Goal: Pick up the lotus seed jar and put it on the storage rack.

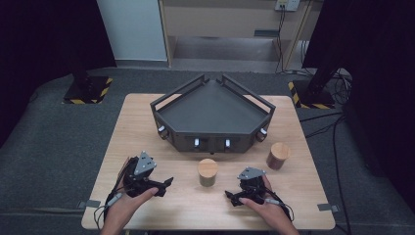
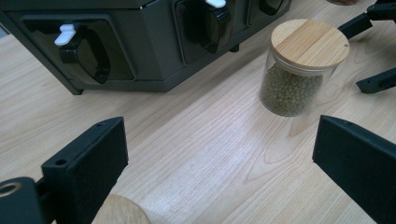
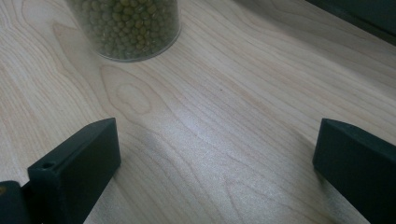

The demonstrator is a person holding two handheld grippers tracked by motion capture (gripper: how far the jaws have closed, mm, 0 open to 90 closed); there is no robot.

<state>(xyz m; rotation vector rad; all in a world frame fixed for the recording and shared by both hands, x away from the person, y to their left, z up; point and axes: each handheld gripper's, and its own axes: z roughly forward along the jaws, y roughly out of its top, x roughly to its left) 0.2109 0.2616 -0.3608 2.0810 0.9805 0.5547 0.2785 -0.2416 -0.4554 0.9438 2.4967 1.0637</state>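
Note:
A glass jar of green beans (image 1: pixel 208 172) with a round wooden lid stands on the wooden table (image 1: pixel 195 210), in front of a dark grey angular rack (image 1: pixel 210 110). My left gripper (image 1: pixel 166 187) lies to the jar's left, open, its jaws pointing toward it. In the left gripper view the jar (image 2: pixel 299 70) sits ahead and to the right of the open gripper (image 2: pixel 219 140). My right gripper (image 1: pixel 231 198) rests to the jar's right, also open. The right gripper view has the jar's base (image 3: pixel 126 28) at upper left, beyond the empty gripper (image 3: pixel 217 135).
A second wooden-lidded jar (image 1: pixel 278 155) with darker contents stands at the right, near the rack's front corner. The rack's front faces carry black knobs with white tips (image 2: pixel 84 51). A pale round wooden edge (image 2: pixel 119 212) shows below my left jaw.

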